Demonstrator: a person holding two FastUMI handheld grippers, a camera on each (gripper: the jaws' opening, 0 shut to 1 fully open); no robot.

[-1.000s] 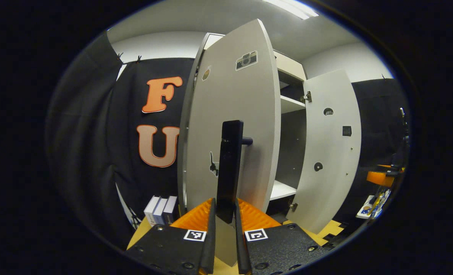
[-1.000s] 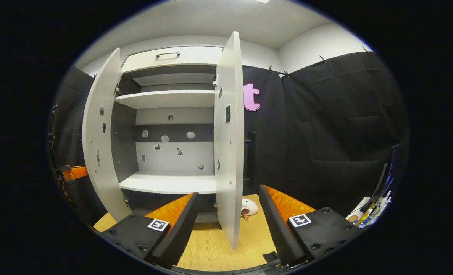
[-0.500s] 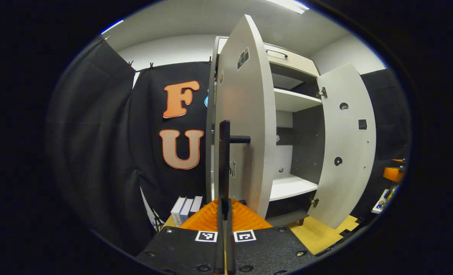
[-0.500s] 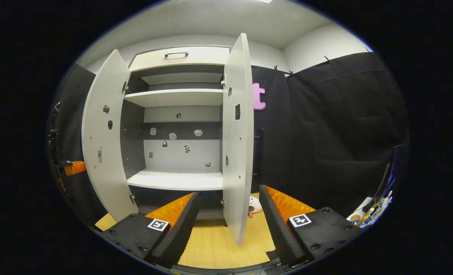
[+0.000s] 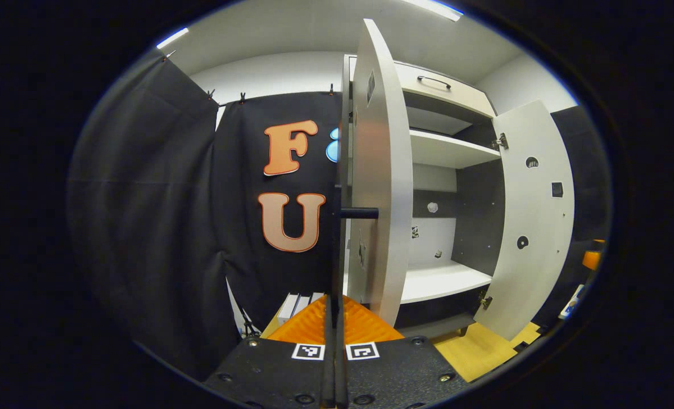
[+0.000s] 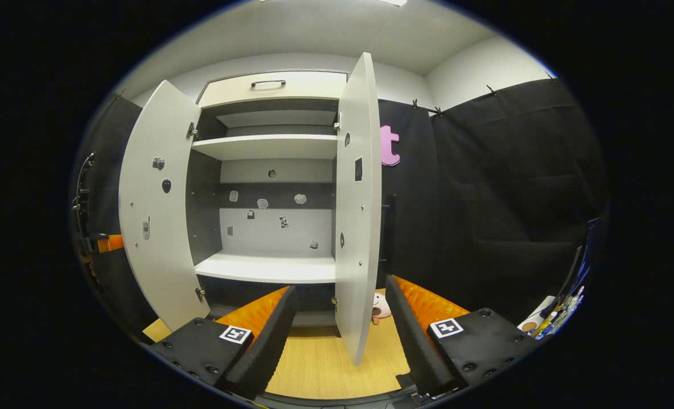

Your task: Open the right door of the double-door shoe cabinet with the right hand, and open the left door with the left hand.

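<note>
In the left gripper view, the left hand-held gripper [image 5: 334, 341] is clenching the black bar handle [image 5: 337, 250] of the left door [image 5: 379, 170] at centre frame, the door standing edge-on and swung wide. In the right gripper view, the right hand-held gripper [image 6: 337, 318] is hanging released at the bottom, fingers spread either side of the open right door [image 6: 359, 216]. The shoe cabinet [image 6: 268, 267] is showing pale shelves at centre, over a wood-toned floor [image 6: 325, 369] and under a white ceiling [image 6: 314, 28].
</note>
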